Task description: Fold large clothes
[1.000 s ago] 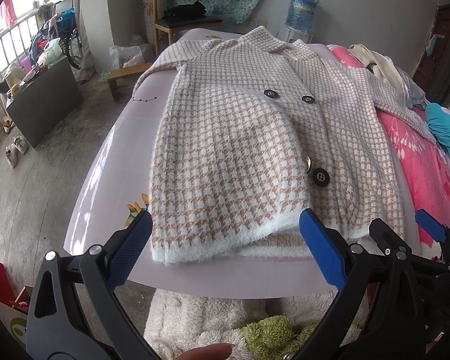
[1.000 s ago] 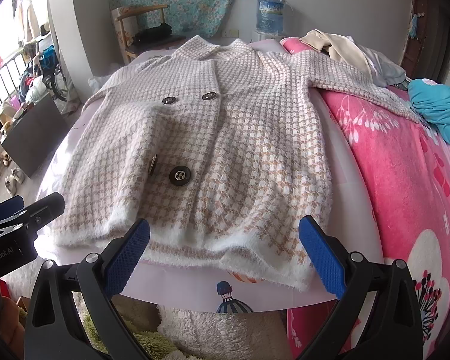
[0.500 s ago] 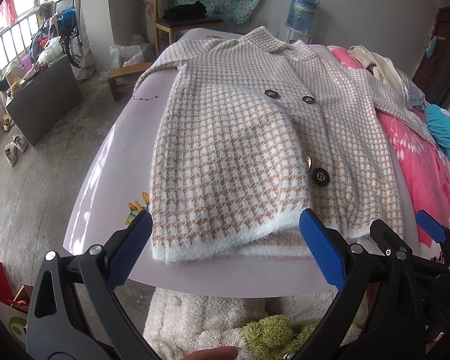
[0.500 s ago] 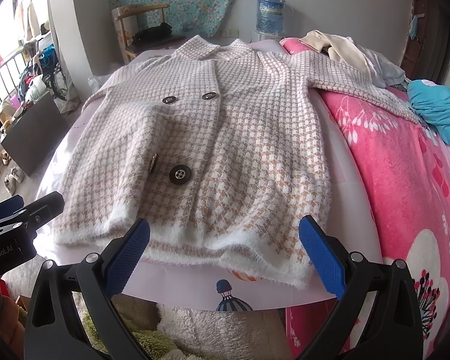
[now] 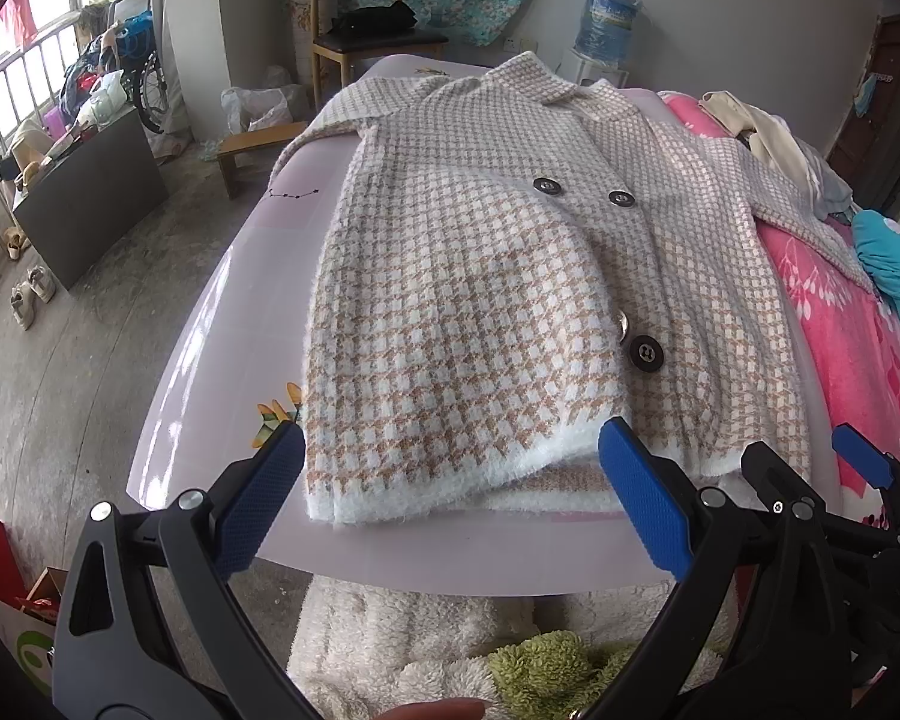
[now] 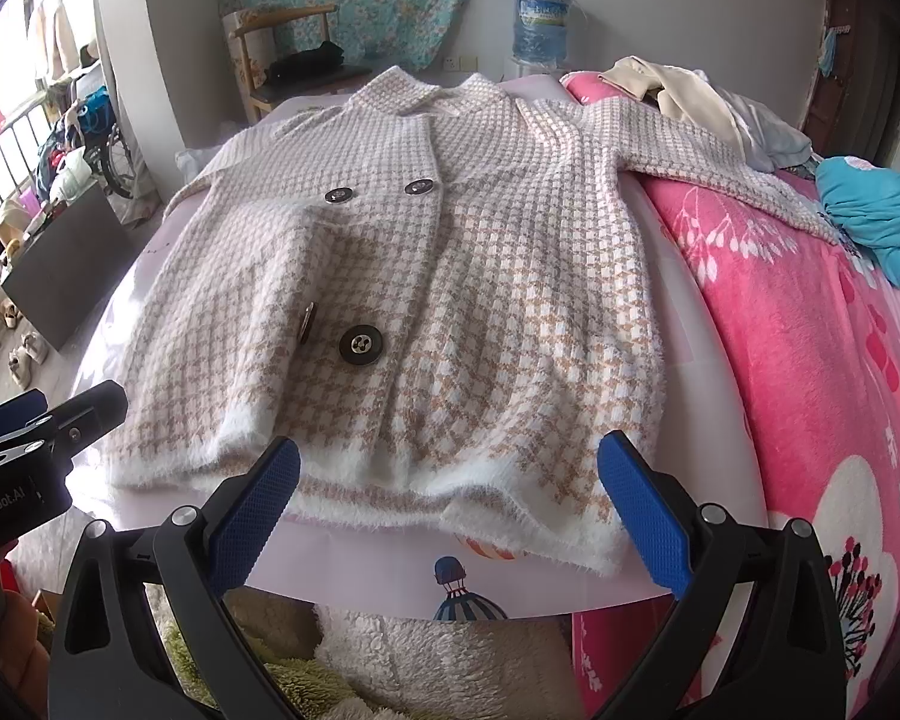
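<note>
A beige-and-white houndstooth knit coat (image 5: 480,276) with dark buttons lies face up on a pale lilac board (image 5: 210,372), hem towards me, collar far. It also shows in the right wrist view (image 6: 480,276). My left gripper (image 5: 450,492) is open and empty, just short of the hem's left half. My right gripper (image 6: 450,498) is open and empty, just short of the hem's right half. The right gripper shows at the right edge of the left view (image 5: 858,468). One sleeve reaches right over a pink blanket (image 6: 810,360).
The lilac board (image 6: 354,576) rests on a bed with the pink floral blanket. Cream clothes (image 6: 690,96) and a teal garment (image 6: 882,210) lie at the far right. Fluffy white and green fabric (image 5: 450,648) sits below the board's near edge. A wooden chair (image 5: 354,18) stands behind.
The left view has shifted very slightly; the coat's hem sits a touch lower in frame. Both grippers stay open and the coat has not moved.
</note>
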Tool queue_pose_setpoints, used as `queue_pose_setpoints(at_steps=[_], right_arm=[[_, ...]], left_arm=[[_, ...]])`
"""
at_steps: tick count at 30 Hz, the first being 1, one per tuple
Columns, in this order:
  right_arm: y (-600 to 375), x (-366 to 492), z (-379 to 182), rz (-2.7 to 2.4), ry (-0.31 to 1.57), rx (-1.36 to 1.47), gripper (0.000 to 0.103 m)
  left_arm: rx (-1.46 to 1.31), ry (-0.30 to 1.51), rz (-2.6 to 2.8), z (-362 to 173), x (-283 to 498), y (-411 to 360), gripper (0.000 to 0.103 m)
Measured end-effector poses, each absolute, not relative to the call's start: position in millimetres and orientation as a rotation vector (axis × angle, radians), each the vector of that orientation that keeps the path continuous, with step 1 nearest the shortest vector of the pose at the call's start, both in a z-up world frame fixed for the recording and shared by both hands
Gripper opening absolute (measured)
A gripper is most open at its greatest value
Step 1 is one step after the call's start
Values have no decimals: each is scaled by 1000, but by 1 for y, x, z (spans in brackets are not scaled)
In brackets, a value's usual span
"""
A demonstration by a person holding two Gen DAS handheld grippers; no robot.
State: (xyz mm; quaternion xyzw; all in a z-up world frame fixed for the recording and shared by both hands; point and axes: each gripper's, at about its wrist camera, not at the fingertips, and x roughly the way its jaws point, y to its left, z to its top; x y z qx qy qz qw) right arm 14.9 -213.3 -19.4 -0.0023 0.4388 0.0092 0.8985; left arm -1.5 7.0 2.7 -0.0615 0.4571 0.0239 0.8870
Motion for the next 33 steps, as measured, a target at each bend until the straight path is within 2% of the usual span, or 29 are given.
queue_pose_setpoints(at_steps=[33], right_arm=[[-212, 16, -21, 14, 916, -7, 97]], left_arm=[[-126, 960, 49, -1, 4, 13, 95]])
